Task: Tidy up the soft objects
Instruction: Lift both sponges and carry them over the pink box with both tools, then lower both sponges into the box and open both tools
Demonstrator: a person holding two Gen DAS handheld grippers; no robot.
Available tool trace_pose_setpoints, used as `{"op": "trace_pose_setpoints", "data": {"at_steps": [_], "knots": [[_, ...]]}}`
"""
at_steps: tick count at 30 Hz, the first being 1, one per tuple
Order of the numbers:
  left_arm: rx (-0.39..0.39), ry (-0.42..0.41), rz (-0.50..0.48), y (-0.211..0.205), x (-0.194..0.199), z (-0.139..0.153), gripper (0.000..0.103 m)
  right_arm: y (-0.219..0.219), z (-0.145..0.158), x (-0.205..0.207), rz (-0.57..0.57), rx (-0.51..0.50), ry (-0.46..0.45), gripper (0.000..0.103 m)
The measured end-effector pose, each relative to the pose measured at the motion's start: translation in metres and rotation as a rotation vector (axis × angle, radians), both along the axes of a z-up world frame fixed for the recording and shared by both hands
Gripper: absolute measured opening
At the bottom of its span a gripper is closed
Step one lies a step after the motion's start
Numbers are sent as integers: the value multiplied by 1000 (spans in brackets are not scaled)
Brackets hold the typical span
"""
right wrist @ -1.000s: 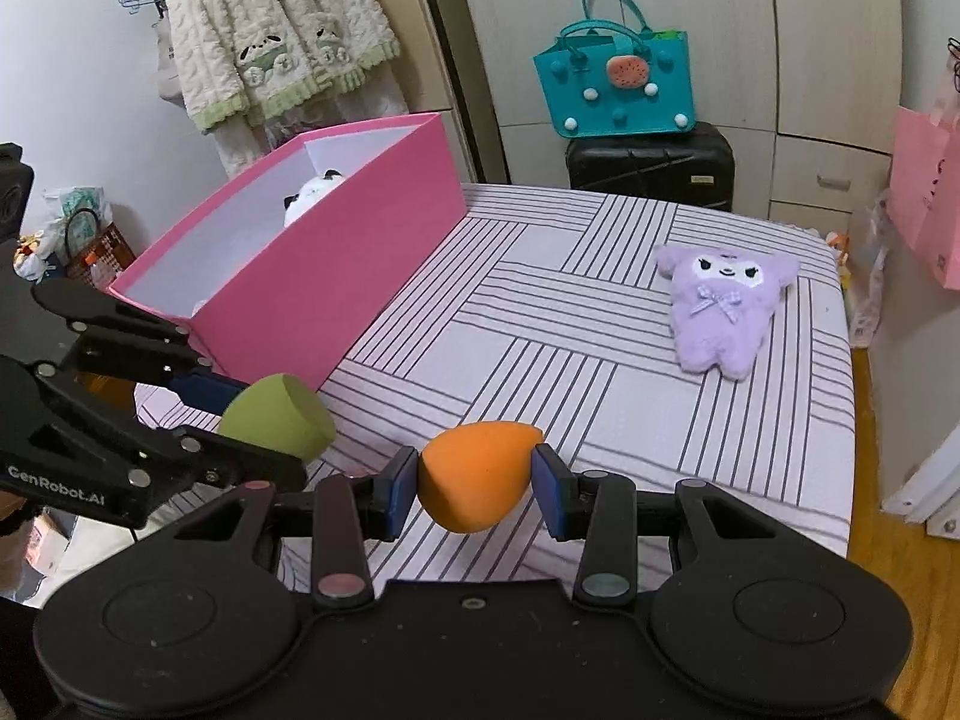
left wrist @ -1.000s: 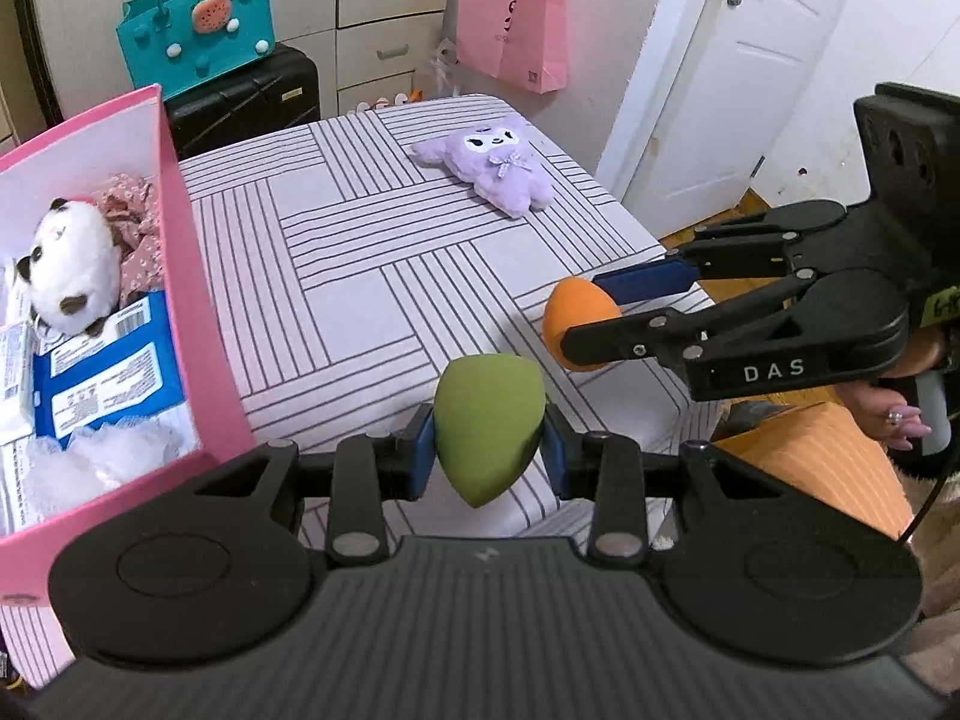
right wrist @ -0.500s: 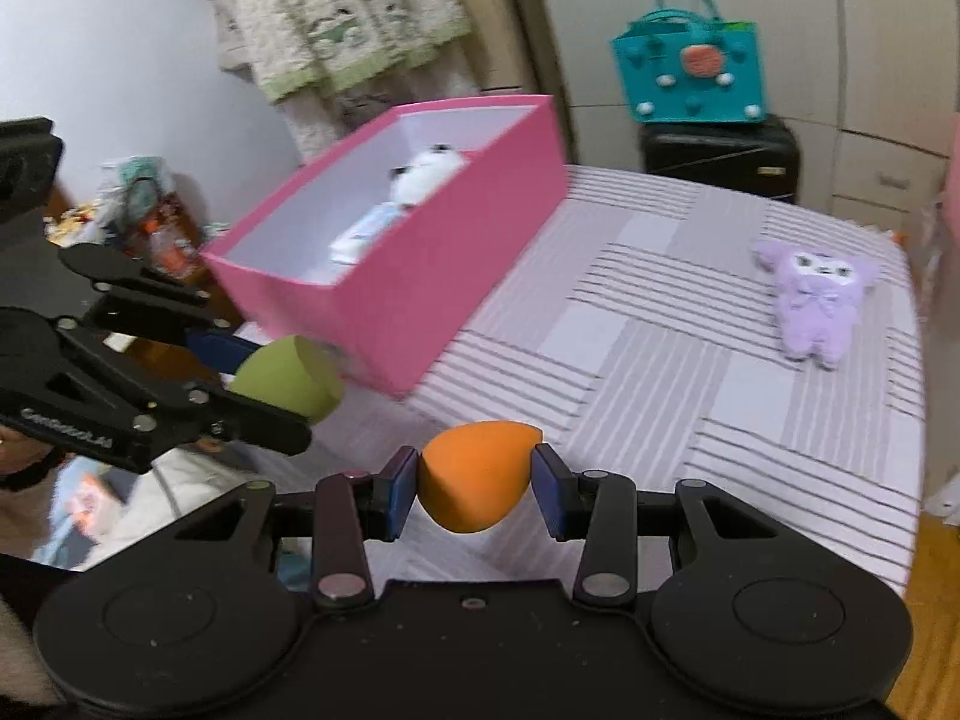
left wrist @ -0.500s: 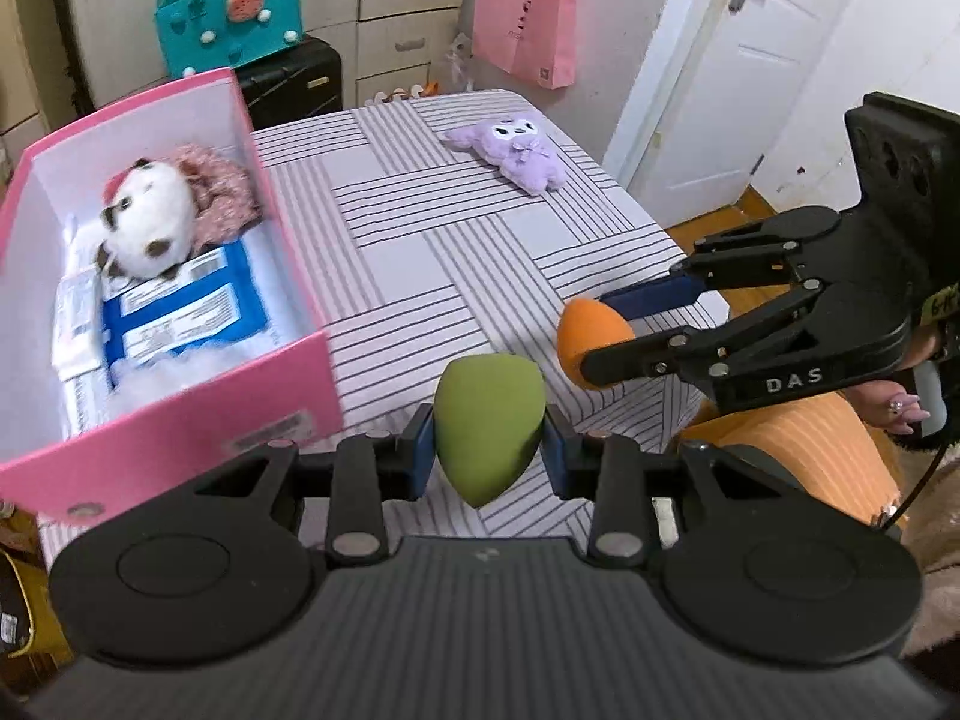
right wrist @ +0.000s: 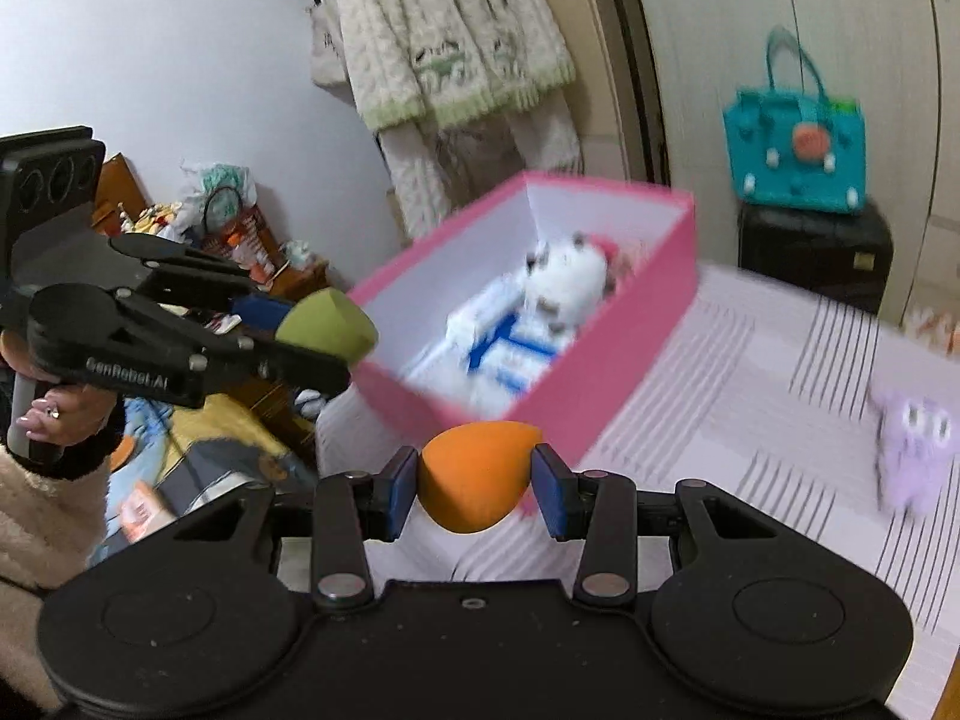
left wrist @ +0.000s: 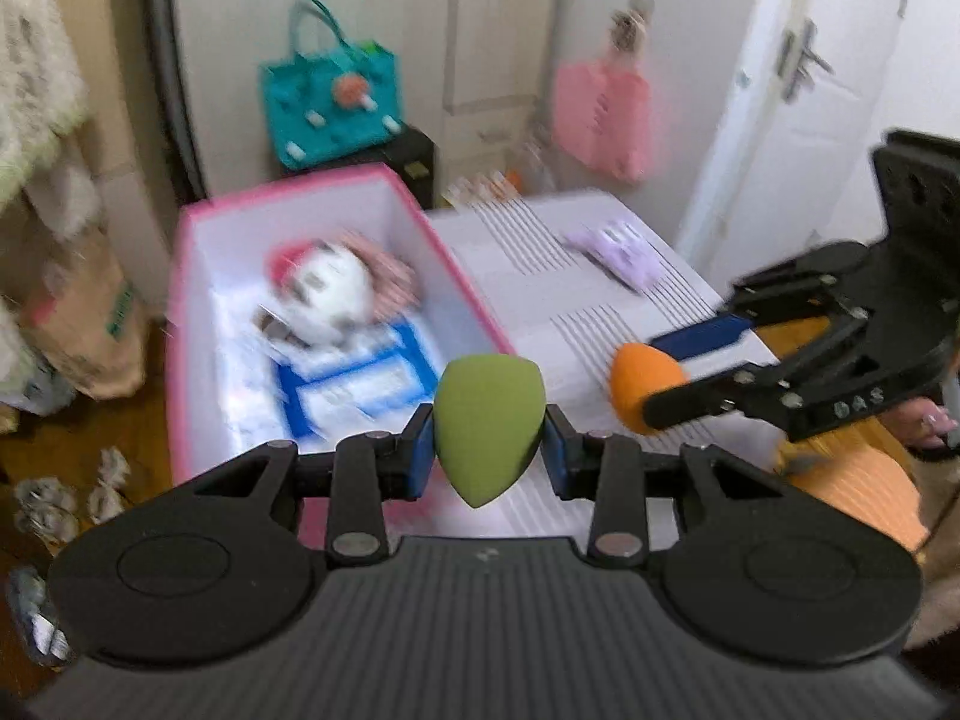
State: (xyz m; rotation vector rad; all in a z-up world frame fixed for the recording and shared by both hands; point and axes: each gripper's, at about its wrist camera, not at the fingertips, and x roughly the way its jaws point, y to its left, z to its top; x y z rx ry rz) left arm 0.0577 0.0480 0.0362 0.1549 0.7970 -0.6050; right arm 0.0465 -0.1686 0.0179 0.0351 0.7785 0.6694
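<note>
A: What was hard to make out?

B: Both views were smeared by blur. Inside the pink box (left wrist: 180,324) a white stuffed toy (left wrist: 327,294) and a blue-and-white packet (left wrist: 360,384) were seen only as soft shapes; no print could be read. The purple plush toy (right wrist: 912,450) on the striped tablecloth (right wrist: 750,420) was streaked. Only a hand (right wrist: 42,420) and a fuzzy sleeve (right wrist: 36,516) of the person were in frame.

A: How were the sponges lying?

B: The green sponge (left wrist: 489,429) was held with its long axis running away from the camera, pointed tip toward the lens and downward, rounded end ahead. The orange sponge (right wrist: 477,474) was seen much the same way, tip low and nearest the camera.

A: Their look?

B: Both were teardrop-shaped, matte and smooth. The green one showed a flat slanted cut at its rounded end in the right wrist view.

A: And the claws?

B: The left gripper (left wrist: 489,450) was clamped on the green sponge, blue pads pressed to its sides. The right gripper (right wrist: 477,483) was clamped on the orange sponge likewise.

A: Placement?

B: The green sponge was seen in front of the box's near end; the orange one was seen over the tablecloth, beside the box's near corner.
</note>
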Motion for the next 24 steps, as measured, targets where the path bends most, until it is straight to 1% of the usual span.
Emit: {"op": "trace_pose_setpoints", "data": {"at_steps": [2, 5, 10, 12, 14, 18, 24], "knots": [[-4, -36, 37, 11, 13, 4, 36, 8, 5, 11, -1, -27, -48, 47], [-27, -37, 74, 24, 42, 5, 36, 22, 10, 32, 3, -49, -94, 47], [7, -54, 142, 33, 94, -7, 36, 45, 15, 76, 3, -24, -102, 47], [21, -67, 169, 34, 113, -11, 37, 53, 14, 97, -12, -26, -95, 47], [54, -90, 183, 32, 133, -17, 37, 58, 10, 116, -32, -28, -75, 47], [53, -30, 179, 28, 176, -30, 38, 68, 0, 160, -71, -37, -8, 47], [64, 5, 200, 31, 210, -49, 38, 78, -14, 199, -147, -127, -27, 47]]}}
